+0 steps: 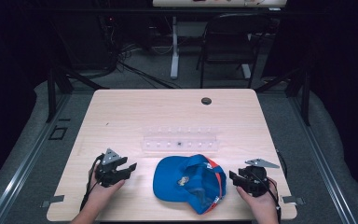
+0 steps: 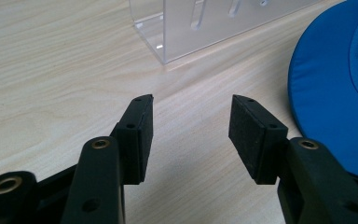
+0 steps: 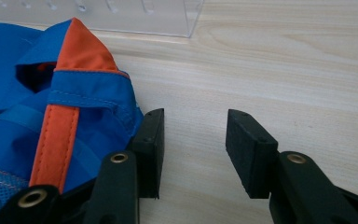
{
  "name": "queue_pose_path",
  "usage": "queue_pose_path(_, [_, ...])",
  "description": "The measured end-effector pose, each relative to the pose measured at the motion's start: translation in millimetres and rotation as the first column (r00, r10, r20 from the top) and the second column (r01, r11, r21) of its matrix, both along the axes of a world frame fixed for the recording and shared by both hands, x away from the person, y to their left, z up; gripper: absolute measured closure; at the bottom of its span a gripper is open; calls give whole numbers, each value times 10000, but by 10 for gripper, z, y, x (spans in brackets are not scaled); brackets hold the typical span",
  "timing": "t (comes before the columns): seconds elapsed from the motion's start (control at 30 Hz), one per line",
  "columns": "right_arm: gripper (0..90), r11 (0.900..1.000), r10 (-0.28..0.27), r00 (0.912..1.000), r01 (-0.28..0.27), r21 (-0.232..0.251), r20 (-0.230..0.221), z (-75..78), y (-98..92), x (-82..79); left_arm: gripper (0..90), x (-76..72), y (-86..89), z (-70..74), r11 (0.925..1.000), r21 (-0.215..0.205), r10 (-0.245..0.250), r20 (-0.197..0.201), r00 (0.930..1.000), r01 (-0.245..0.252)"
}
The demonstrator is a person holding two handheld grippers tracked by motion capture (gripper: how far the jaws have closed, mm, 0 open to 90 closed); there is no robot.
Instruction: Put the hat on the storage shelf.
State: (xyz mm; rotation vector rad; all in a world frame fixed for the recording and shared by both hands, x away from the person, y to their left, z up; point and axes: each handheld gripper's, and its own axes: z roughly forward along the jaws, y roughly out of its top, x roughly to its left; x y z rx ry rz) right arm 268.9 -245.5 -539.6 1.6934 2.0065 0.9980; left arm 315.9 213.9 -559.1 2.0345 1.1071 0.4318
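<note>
Cap (image 1: 189,182) brim leftward, long axis left-right.

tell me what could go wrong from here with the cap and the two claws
1. The right claw is open with only bare table between its jaws; the blue cap lies beside one jaw, so closing now would likely grip nothing.
2. The clear plastic rack stands just behind the cap, so lifting or pushing the cap forward could knock it.
3. The left claw is open short of the brim and might shove the cap rather than grip it.

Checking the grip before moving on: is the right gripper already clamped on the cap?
No, the right gripper has only bare table between its jaws; the cap lies beside one jaw.
</note>
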Motion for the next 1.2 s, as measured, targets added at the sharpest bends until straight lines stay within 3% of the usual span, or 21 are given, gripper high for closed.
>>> queue_pose_path(0.27, [585, 9999, 4, 9988, 2, 116, -494, 65, -40, 59, 515, -3, -1, -2, 10000, -45, 31, -90, 10000, -31])
queue_pose_path(0.37, [574, 9998, 203, 9947, -200, 36, -1005, 117, -32, 94, 514, 3, -5, -10, 10000, -5, 58, -164, 9998, -59])
queue_pose_path(0.47, [574, 9997, 247, 9920, -242, 57, -1236, 134, -28, 114, 513, 2, -3, -11, 10000, 26, 69, -142, 9999, -69])
queue_pose_path(0.53, [580, 9990, 386, 9869, -347, 277, -1566, 174, -26, 150, 513, 3, 5, -10, 9999, 98, 57, -140, 9999, -55])
queue_pose_path(0.7, [598, 9965, 644, 9795, -529, 647, -1910, 241, -20, 183, 511, 8, 7, -12, 9999, 43, 128, -158, 9998, -127])
queue_pose_path(0.77, [603, 9947, 773, 9749, -611, 829, -2089, 271, -18, 201, 509, 6, -1, -20, 9995, 90, 288, 1, 9996, -288])
queue_pose_path(0.83, [612, 9928, 916, 9727, -727, 948, -2133, 301, -6, 211, 509, 8, 9, -11, 9999, 96, 114, -156, 9998, -112])
queue_pose_path(0.97, [612, 9909, 1110, 9630, -883, 1018, -2456, 356, 32, 223, 507, 4, 6, -10, 9999, 102, 110, -125, 9999, -109])
queue_pose_path(1.07, [610, 9881, 1285, 9606, -1029, 1141, -2466, 385, 45, 222, 507, 3, 6, -9, 9999, 114, 104, -125, 9999, -102])
queue_pose_path(1.2, [600, 9796, 1539, 9517, -1119, 1667, -2656, 385, 53, 201, 506, 4, 2, -12, 9999, 144, 97, -135, 9999, -95])
